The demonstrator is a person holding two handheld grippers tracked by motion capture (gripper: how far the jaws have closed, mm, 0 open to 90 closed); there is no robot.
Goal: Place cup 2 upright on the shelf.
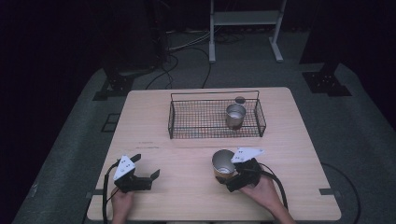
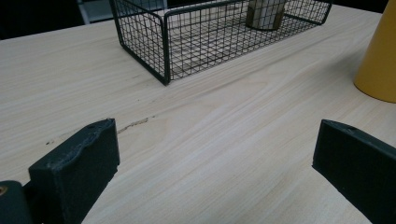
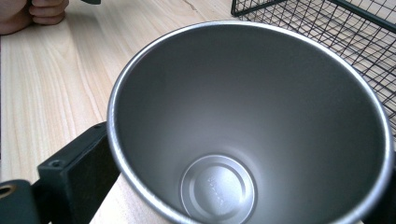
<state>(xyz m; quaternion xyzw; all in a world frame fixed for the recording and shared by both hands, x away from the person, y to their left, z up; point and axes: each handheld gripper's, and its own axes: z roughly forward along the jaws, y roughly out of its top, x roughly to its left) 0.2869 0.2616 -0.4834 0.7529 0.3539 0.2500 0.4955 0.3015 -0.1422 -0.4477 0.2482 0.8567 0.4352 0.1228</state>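
Note:
A yellow cup (image 1: pixel 223 164) with a steel inside stands at the table's front right, and my right gripper (image 1: pixel 229 175) is shut on it from the near side. In the right gripper view the cup's (image 3: pixel 247 126) open mouth faces the camera, with one black jaw pressed against its left wall. My left gripper (image 1: pixel 145 166) rests at the front left, open, with bare wood between its wide-set jaws (image 2: pixel 215 154). A second steel cup (image 1: pixel 235 115) stands upright in the right part of the black wire basket (image 1: pixel 187 133). In the left gripper view the yellow cup (image 2: pixel 380 56) is at the right edge.
The wire basket (image 2: pixel 163 51) sits across the table's far middle, with a small dark disc (image 1: pixel 240 100) behind it. The person's other hand (image 3: pixel 32 11) is at the top left of the right gripper view. Cables and a stand's legs lie on the floor beyond.

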